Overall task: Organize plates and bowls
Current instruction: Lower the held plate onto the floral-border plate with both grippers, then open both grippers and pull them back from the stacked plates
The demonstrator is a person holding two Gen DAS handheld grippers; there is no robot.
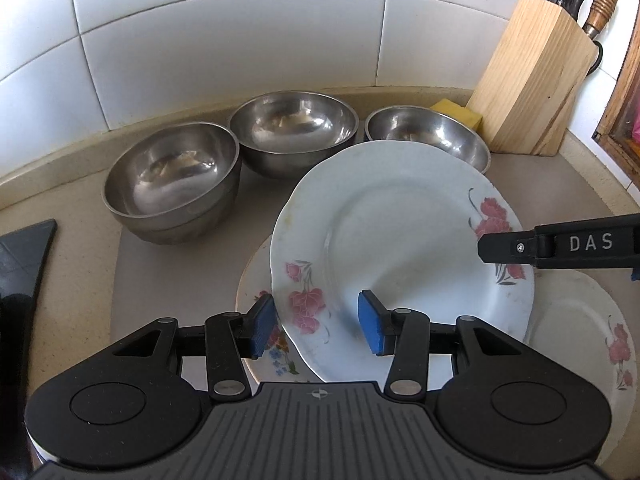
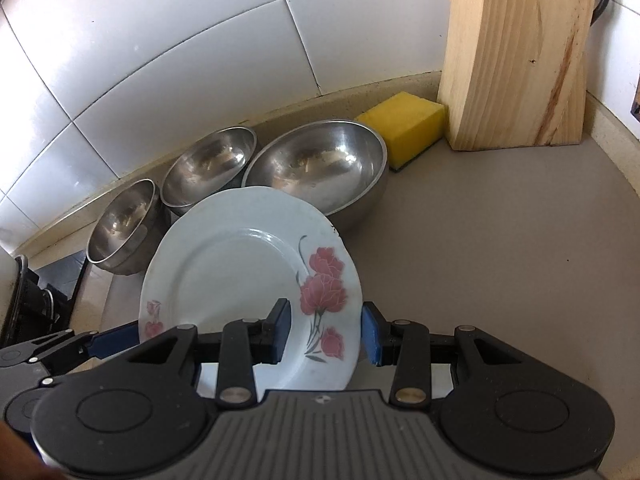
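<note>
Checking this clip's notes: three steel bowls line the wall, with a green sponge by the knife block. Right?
Not quite. The sponge is yellow, as the right wrist view shows. Three steel bowls do line the wall, and the sponge sits by the knife block.

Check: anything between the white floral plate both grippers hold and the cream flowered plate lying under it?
Nothing visible. The white floral plate, clamped by the left gripper and right gripper, hangs tilted over the cream flowered plate. Its exposed rim is bare; the rest is hidden.
</note>
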